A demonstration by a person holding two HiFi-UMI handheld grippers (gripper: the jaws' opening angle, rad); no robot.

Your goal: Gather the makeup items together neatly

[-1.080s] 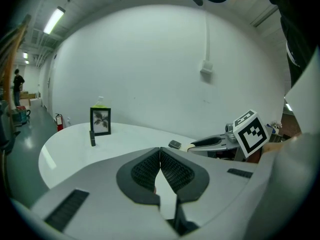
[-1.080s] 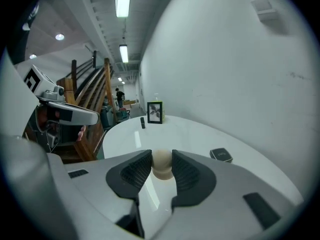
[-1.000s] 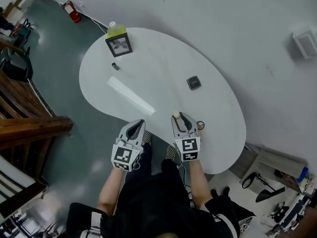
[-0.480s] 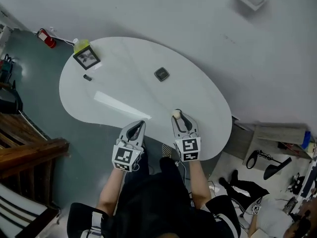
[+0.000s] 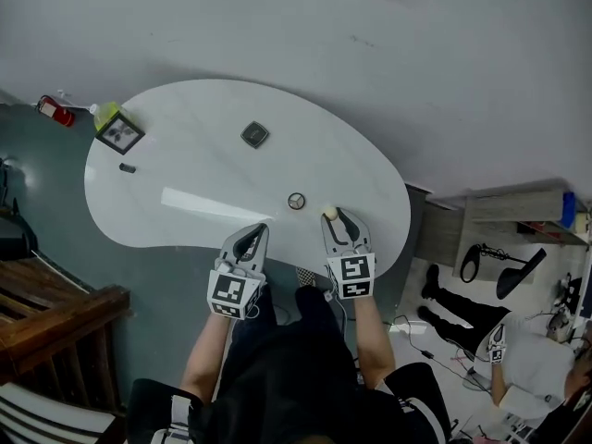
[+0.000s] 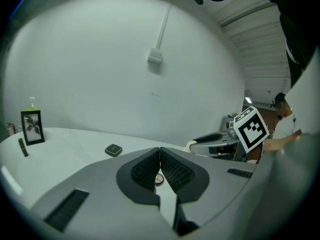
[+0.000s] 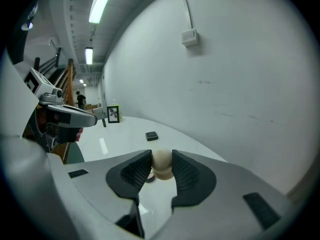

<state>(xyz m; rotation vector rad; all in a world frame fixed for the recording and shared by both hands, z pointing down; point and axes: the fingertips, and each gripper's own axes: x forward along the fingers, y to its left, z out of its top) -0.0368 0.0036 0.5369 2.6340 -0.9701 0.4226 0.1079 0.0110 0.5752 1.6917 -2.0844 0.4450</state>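
Right tool point(image 7: 161, 160) is clamping a beige sponge point(image 5: 328, 213) just right of the round compact point(image 5: 296, 201) on the table point(image 5: 185, 118). Left tool point(image 6: 160, 158), jaws pressing together empty, is hovering left of that compact, a square compact point(image 5: 255, 135) lying beyond it.

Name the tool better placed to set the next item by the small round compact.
Right. The right tool holds the cream egg-shaped sponge near the small round compact; the left tool is shut and empty.
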